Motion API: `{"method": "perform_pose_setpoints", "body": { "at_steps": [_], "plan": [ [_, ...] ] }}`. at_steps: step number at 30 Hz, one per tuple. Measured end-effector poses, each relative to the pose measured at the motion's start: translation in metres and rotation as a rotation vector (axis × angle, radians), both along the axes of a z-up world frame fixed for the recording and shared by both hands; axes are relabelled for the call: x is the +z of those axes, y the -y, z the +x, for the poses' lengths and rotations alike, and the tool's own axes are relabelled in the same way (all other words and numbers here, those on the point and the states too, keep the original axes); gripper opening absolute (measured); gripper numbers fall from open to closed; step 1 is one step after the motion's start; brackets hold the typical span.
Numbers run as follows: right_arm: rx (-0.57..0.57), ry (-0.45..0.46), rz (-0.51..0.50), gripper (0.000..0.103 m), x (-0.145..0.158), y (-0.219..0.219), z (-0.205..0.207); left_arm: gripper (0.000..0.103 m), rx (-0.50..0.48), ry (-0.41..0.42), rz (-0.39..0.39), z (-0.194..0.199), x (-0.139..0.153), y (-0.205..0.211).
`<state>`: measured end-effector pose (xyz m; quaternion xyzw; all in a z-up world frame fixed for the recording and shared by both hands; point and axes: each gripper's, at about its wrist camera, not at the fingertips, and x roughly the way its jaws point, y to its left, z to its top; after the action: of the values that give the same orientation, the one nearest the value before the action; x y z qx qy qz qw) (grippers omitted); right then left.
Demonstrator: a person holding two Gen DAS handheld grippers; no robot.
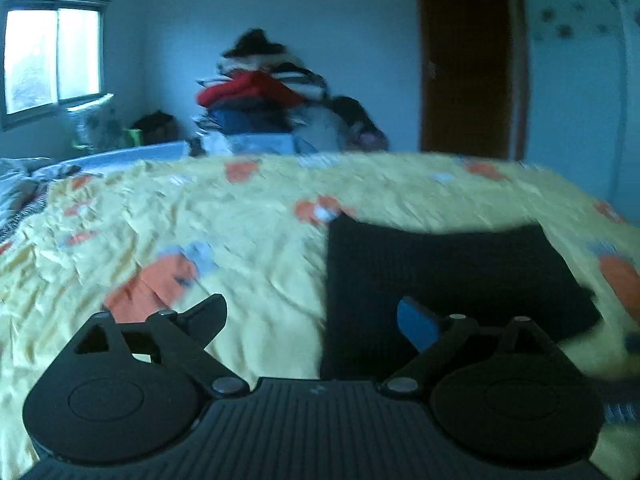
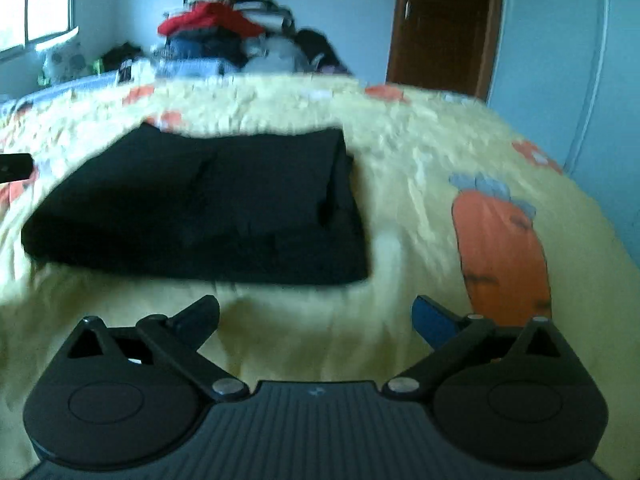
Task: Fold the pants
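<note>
The black pants [image 2: 200,204] lay folded into a compact rectangle on the yellow carrot-print bed [image 2: 400,184]; folding looked finished, so any next move would only call for squaring edges; the left gripper [image 1: 316,320] stood wide with nothing between its jaws, beside the bundle's left edge; the right gripper [image 2: 316,316] gaped empty, short of it; motion blur smeared the layers, and the clothes pile [image 1: 260,96] behind stayed indistinct.

This was a home bedroom. A bed wore a yellow carrot-print cotton bedspread [image 1: 248,240]. A heap of mixed clothes [image 1: 264,96] and a brown wooden door [image 1: 468,60] stood behind.
</note>
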<state>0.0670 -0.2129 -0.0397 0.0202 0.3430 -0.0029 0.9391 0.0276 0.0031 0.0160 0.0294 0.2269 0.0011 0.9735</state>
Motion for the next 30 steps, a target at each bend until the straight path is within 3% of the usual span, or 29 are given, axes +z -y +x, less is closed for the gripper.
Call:
{"method": "perform_pose_setpoints", "body": {
  "at_steps": [5,16,30],
  "plan": [
    [-0.014,0.005,0.026,0.103,0.001,-0.002,-0.002,0.094,-0.017,-0.095,0.027,-0.005,-0.028,0.01],
    [0.061,0.043,0.003,0.103,-0.003,-0.018,0.004,0.096,-0.01,-0.159,0.007,0.01,-0.048,0.016],
    [0.055,0.038,0.032,0.103,-0.004,-0.015,0.004,0.1,0.015,-0.166,-0.026,0.01,-0.049,0.012]
  ]
}}
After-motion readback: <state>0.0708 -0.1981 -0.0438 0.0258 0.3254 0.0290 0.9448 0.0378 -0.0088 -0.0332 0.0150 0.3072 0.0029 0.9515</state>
